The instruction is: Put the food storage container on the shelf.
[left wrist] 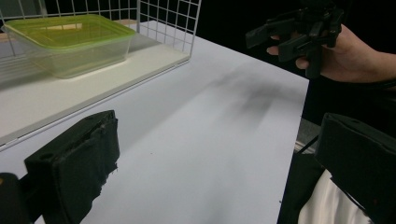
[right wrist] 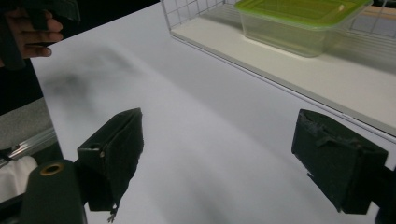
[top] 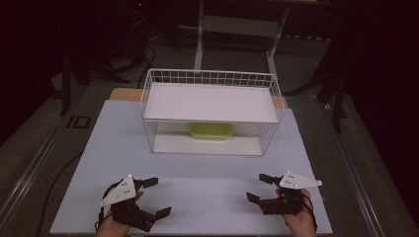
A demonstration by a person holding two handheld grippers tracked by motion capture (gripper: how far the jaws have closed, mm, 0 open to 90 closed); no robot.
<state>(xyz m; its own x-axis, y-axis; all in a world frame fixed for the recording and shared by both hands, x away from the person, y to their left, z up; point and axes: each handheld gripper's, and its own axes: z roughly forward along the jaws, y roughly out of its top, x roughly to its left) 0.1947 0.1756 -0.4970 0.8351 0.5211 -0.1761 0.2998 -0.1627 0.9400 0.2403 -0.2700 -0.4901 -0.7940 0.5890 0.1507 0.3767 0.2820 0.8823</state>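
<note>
Black tools both: the left tool [top: 151, 197] and the right tool [top: 259, 187], each topped by a pale grey plate. The tabletop [top: 207, 192] is plain white. White wire rack [top: 148, 94] in a square grid pattern, white shelves. Clear container [top: 211, 131], lime-green lid [right wrist: 299, 10].
</note>
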